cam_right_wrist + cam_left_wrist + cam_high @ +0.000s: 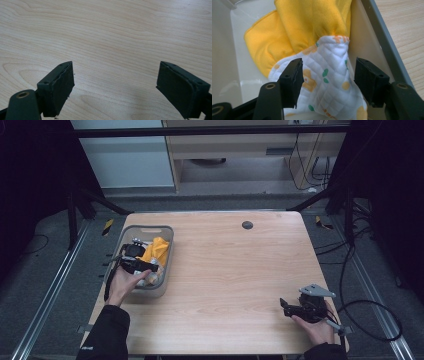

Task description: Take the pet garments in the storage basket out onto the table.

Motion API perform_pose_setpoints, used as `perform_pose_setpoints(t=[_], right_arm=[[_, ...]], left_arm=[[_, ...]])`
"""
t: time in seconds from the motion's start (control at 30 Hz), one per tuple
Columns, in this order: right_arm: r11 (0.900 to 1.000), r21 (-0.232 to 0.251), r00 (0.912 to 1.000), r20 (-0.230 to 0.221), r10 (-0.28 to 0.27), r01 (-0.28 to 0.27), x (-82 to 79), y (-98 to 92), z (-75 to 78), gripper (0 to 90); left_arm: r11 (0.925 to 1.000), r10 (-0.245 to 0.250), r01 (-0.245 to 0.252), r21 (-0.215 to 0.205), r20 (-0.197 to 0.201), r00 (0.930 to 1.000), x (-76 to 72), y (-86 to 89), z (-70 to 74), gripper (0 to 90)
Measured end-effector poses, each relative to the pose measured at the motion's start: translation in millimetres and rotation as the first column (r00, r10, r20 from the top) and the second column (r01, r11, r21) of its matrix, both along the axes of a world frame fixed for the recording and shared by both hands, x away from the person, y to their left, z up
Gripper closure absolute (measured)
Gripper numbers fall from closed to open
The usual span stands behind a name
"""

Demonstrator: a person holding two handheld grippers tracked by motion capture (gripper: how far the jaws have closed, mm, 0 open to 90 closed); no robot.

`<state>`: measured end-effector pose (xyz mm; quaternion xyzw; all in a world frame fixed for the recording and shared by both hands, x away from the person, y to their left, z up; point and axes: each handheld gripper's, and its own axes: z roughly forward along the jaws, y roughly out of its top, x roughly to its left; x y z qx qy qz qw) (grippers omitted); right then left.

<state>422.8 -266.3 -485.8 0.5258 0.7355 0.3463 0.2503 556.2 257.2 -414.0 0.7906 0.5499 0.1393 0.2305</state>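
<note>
The work in hand is the removal of cloth items from the grey bin [131, 231], which stands at the left side of the table [235, 270]. Judged from the present layout, this work is at an early stage: both cloths lie inside the bin, and no cloth lies on the bare table surface. The grasp itself is not yet made.

Location of the items: the yellow cloth [297, 27] lies bunched against the right wall of the bin, toward its far end. The white quilted cloth [329, 82], printed with yellow and green shapes, lies at the nearer end, touching the yellow cloth and partly overlapping it.

Left gripper [328, 80]: positioned inside the bin, at its near end. The jaws stand moderately open, one on each side of the white quilted cloth. The cloth fills the gap between them, and the left jaw appears to touch or nearly touch the fabric; firm contact cannot be confirmed. Nothing is clamped.

Right gripper [116, 87]: held at the near right corner of the table, well apart from the bin. The jaws stand wide open over bare wood and hold nothing.

Remaining steps, as a judgement: close on the white quilted cloth, lift it clear of the bin wall, and set it on the table.
</note>
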Motion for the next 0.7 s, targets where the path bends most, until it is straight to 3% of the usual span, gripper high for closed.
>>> perform_pose_setpoints(t=[0.27, 0.7], right_arm=[[1.000, -0.004, 1.0000, -0.007, 0.007, -0.007, 0.2, 0.5, -0.7, 14.1], [1.000, -0.004, 0.9998, -0.010, 0.015, -0.015, 0.3, 0.2, -0.8, 14.6]], left_arm=[[0.9998, -0.011, 0.012, 0.015, -0.044, 0.9990, 3.0, -5.2, -9.2, 48.5], [0.9996, 0.011, -0.009, 0.028, -0.055, 0.9984, 4.7, -8.1, -11.6, 69.8]])
